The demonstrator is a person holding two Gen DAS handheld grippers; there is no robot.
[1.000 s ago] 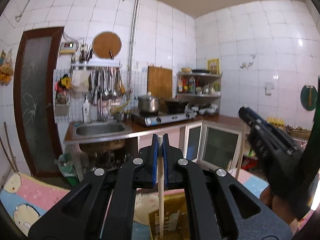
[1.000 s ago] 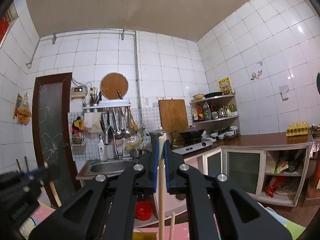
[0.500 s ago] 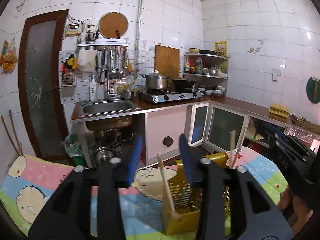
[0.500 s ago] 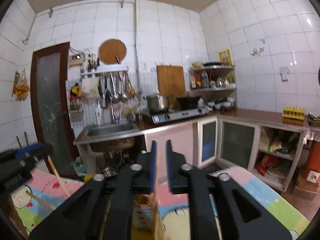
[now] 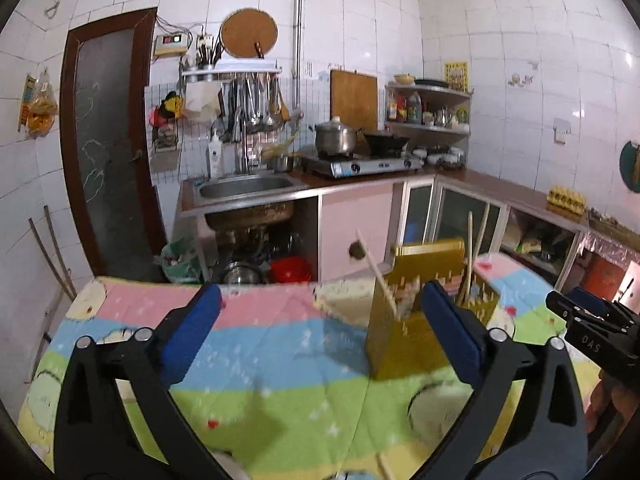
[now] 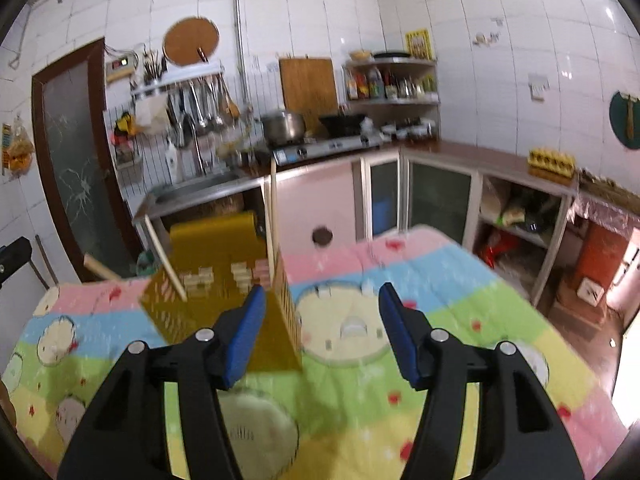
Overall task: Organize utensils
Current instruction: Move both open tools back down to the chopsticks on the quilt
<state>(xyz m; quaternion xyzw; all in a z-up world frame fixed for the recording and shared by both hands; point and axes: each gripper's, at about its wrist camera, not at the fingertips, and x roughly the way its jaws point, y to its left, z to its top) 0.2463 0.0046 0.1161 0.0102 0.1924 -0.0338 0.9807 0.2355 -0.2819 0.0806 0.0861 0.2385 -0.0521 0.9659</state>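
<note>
A yellow slotted utensil holder (image 5: 420, 300) stands on the colourful cartoon tablecloth (image 5: 280, 360). Wooden chopsticks (image 5: 376, 270) stick out of it, one leaning left, two upright (image 5: 470, 240). My left gripper (image 5: 320, 336) is open and empty, just in front of the holder. In the right wrist view the holder (image 6: 224, 276) stands left of centre with chopsticks (image 6: 273, 216) in it. My right gripper (image 6: 322, 332) is open and empty, near the holder's right side. The right gripper also shows at the right edge of the left wrist view (image 5: 592, 328).
Behind the table are a sink (image 5: 244, 186), a gas stove with a pot (image 5: 336, 138), hanging ladles (image 5: 248, 100) and cabinets (image 6: 432, 196). A loose chopstick (image 5: 386, 464) lies on the cloth near the front edge. An egg tray (image 6: 552, 160) sits on the counter.
Both grippers held a chopstick upright, then opened and let them drop into the yellow holder. Both have tilted down and pulled back, so the table now shows.
</note>
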